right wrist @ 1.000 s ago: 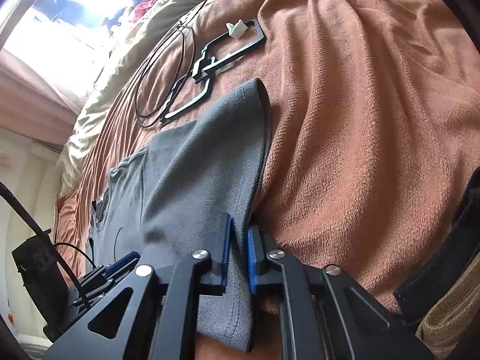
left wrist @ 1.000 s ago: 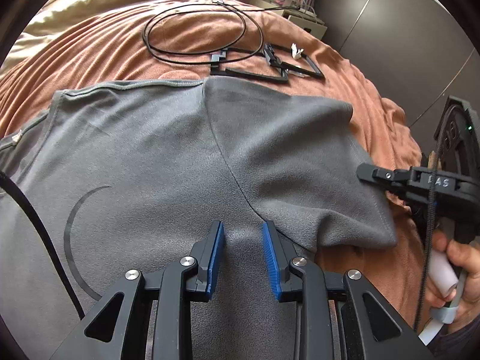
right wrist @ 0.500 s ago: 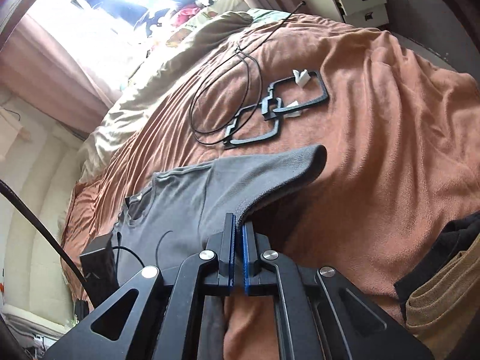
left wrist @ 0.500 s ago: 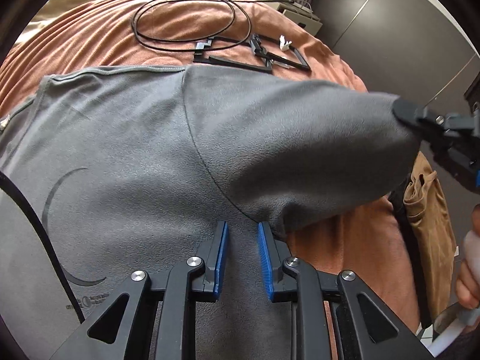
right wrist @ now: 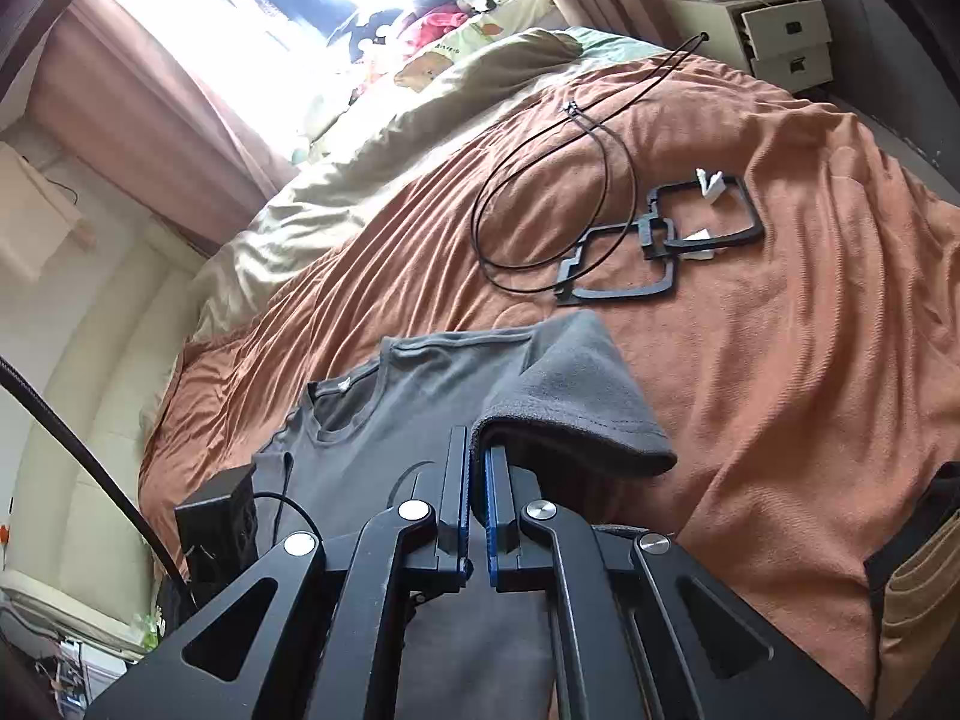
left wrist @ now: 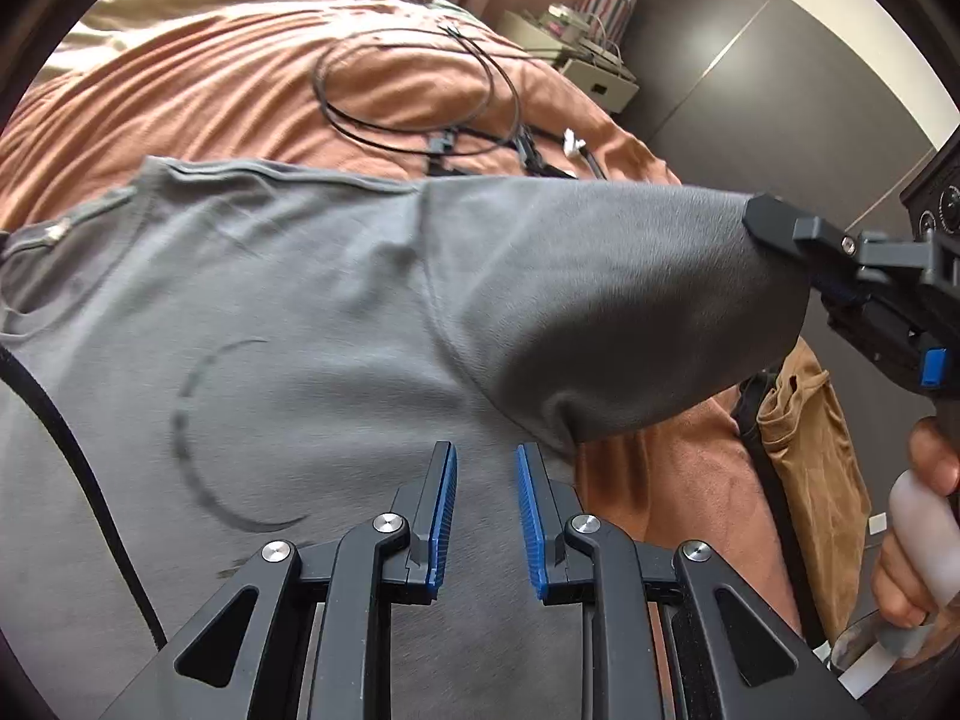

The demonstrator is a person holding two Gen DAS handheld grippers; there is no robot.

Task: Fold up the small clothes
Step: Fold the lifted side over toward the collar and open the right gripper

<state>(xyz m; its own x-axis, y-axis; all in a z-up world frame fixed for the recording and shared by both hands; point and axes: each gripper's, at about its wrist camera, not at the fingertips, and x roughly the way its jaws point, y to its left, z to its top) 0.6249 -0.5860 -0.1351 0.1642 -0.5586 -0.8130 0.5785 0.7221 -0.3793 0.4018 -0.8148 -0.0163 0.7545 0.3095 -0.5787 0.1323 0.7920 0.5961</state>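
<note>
A grey T-shirt [left wrist: 288, 312] with a dark arc print lies face up on the orange blanket [left wrist: 210, 96]. My right gripper [left wrist: 765, 225] is shut on the end of its right sleeve [left wrist: 612, 294] and holds it stretched out above the blanket. In the right wrist view the sleeve [right wrist: 576, 396] drapes over the closed pads of the right gripper [right wrist: 475, 456], with the shirt's neckline [right wrist: 336, 420] beyond. My left gripper [left wrist: 486, 462] hovers over the shirt body just below the armpit. Its blue pads stand a little apart, with nothing pinched between them.
A looped black cable [left wrist: 414, 90] and black plastic frames [right wrist: 654, 252] lie on the blanket beyond the shirt. A beige duvet [right wrist: 372, 138] is at the bed's head, with a bedside cabinet [right wrist: 780, 30] beside it. A tan garment [left wrist: 810, 456] hangs at the bed's right edge near the person's hand [left wrist: 918, 516].
The right gripper has lifted the sleeve off the blanket and stretched it outward. The left gripper has risen slightly and its jaws have narrowed a little.
</note>
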